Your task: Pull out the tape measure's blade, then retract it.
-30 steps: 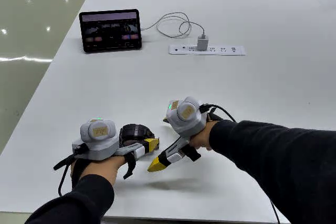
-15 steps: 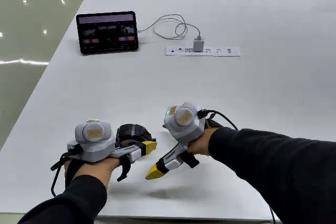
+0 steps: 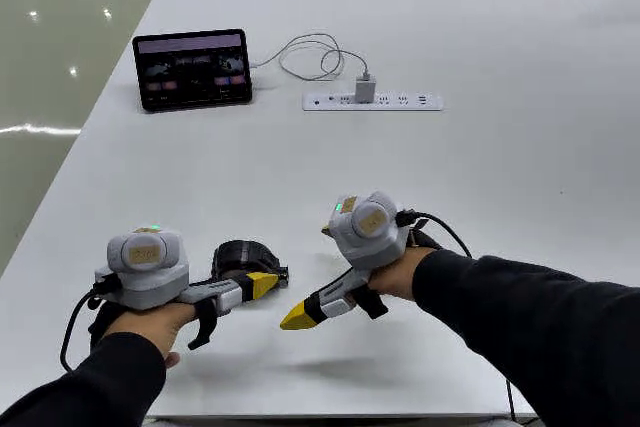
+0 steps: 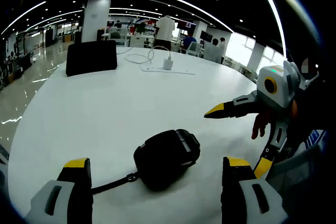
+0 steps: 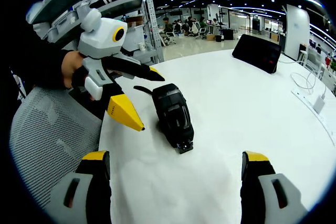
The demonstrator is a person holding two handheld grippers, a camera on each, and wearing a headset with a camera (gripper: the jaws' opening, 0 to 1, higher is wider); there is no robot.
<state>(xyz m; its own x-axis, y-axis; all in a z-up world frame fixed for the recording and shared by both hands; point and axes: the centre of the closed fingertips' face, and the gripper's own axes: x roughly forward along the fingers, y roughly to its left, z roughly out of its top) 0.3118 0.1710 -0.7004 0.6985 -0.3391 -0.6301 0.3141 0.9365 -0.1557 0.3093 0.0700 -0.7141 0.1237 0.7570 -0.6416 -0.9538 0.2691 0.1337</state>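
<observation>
A black tape measure (image 3: pixel 245 257) lies on the white table (image 3: pixel 420 177) near its front left, blade in, with a black strap trailing off it. My left gripper (image 3: pixel 255 277) is open, its yellow-tipped fingers on either side of the tape measure (image 4: pixel 168 155) without touching it. My right gripper (image 3: pixel 298 315) is also open and hovers just right of the case, pointing at it. In the right gripper view the tape measure (image 5: pixel 173 114) lies ahead of the jaws, and the left gripper (image 5: pixel 123 109) reaches in beside it.
A dark tablet (image 3: pixel 190 69) stands at the back left. A white power strip (image 3: pixel 372 101) with a charger and a looped cable lies behind the middle. The table's front edge is close to both hands, and its left edge is near the left gripper.
The head camera has shifted. My left gripper sits a little further left, with the tape measure still between its jaws. The right gripper's tip is slightly further from the case.
</observation>
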